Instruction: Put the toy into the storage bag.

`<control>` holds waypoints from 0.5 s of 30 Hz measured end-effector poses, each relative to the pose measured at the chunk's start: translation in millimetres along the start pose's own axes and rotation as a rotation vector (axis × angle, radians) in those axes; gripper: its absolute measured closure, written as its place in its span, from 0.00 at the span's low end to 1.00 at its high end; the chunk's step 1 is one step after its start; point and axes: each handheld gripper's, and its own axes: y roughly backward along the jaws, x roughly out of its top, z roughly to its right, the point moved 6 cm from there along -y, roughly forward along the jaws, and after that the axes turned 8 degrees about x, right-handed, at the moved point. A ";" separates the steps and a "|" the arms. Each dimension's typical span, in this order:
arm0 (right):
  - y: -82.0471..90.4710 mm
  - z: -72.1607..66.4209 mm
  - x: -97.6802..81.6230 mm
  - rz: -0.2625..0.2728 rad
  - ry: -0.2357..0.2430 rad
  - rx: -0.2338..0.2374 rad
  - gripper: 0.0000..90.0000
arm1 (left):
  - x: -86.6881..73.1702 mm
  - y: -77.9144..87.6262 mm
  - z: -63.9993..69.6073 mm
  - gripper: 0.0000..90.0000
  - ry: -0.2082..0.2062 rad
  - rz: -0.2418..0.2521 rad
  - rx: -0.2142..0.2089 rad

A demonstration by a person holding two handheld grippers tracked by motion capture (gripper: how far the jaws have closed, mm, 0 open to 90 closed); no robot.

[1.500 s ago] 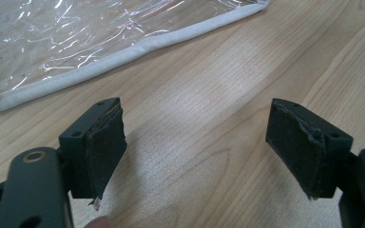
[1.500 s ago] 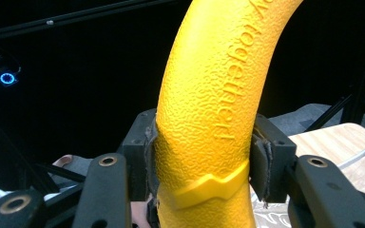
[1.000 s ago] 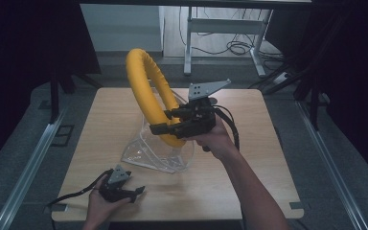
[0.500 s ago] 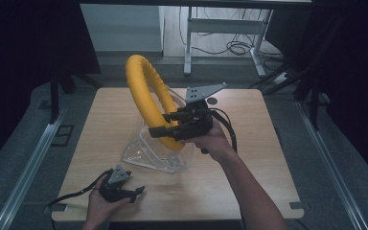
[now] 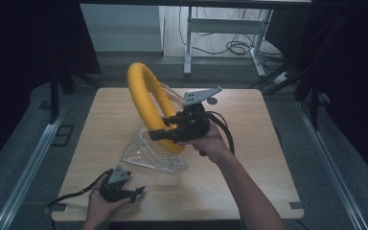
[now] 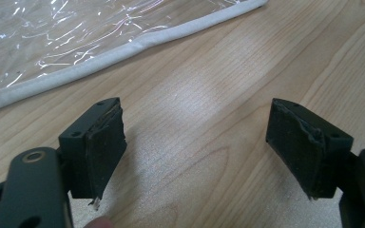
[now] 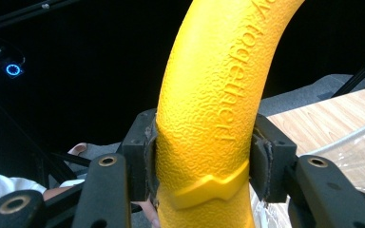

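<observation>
A yellow foam ring [image 5: 148,98] stands upright above the middle of the wooden table [image 5: 254,163], with its lower part by the mouth of a clear plastic bag [image 5: 151,153]. My right gripper [image 5: 160,132] is shut on the ring's lower arc. In the right gripper view both pads press the ring [image 7: 218,95] from either side, and raised lettering runs along its pebbled skin. My left gripper [image 5: 136,191] rests near the table's front left, open, with bare wood between its jaws [image 6: 197,156]. The bag's white-trimmed edge [image 6: 123,47] lies just beyond them.
A metal desk frame [image 5: 220,33] and loose cables lie on the floor beyond the table. Dark curtains hang at both sides, and rails [image 5: 28,163] run along the floor to the left and right of the table.
My right gripper has carried the ring slightly lower and to the right over the bag. The left gripper has stayed put.
</observation>
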 end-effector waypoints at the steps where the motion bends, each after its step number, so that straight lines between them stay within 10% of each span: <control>1: -0.3 1.2 -1.7 -0.004 -0.005 -0.002 0.56 | 0.0 0.0 0.0 0.23 0.000 0.001 0.000; 15: -1.9 17.2 -17.1 -0.011 -0.041 -0.014 0.56 | 0.0 -1.0 0.2 0.23 0.000 0.003 0.003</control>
